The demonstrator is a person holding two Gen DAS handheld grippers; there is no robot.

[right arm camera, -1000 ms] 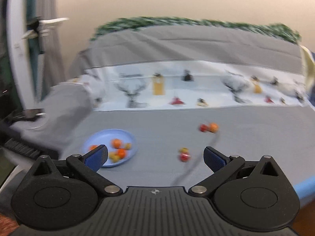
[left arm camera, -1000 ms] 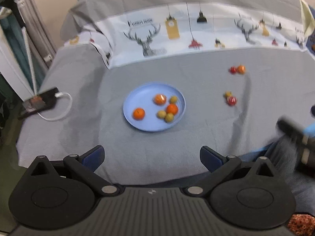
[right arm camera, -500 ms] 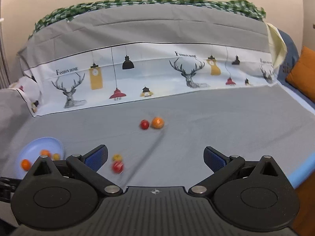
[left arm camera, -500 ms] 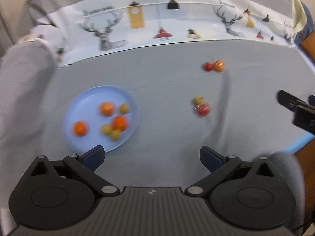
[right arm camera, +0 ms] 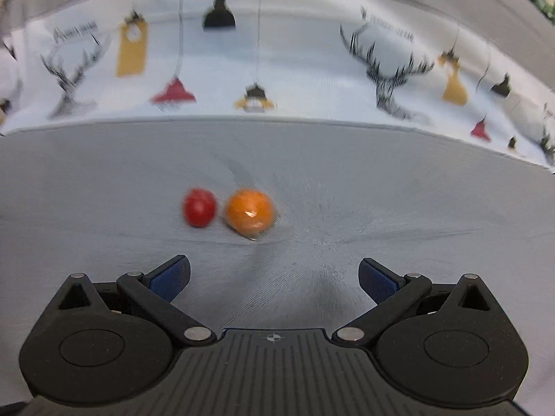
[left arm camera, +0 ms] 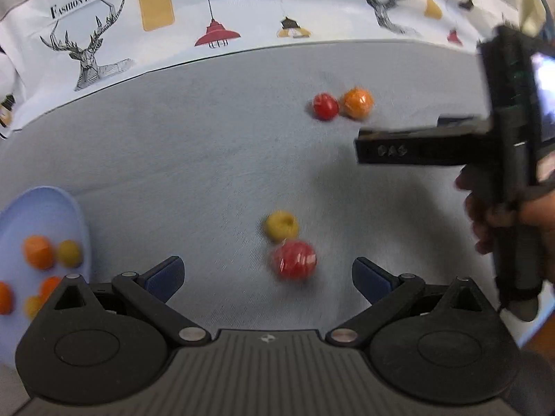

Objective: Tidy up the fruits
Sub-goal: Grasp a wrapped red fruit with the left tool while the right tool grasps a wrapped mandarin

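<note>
My left gripper [left arm camera: 267,277] is open just above the grey bedsheet, with a red fruit [left arm camera: 295,260] lying between its fingertips and a yellow fruit [left arm camera: 281,225] touching it just beyond. Farther off lie a small red fruit [left arm camera: 325,106] and an orange fruit [left arm camera: 358,103] side by side. In the right wrist view the same pair, red fruit [right arm camera: 199,207] and orange fruit [right arm camera: 249,213], sits a little ahead of my open, empty right gripper [right arm camera: 274,277]. A light blue plate [left arm camera: 52,204] at the left edge holds several orange and yellow fruits.
The right gripper's body [left arm camera: 510,145], held in a hand [left arm camera: 485,218], crosses the right side of the left wrist view. A white printed band with deer and lamps [left arm camera: 215,27] runs across the bed behind the fruits. The bed's edge lies near right.
Both grippers have moved forward and down towards the loose fruits. The plate has slid to the left edge of the left wrist view. The right gripper now faces the far red and orange pair.
</note>
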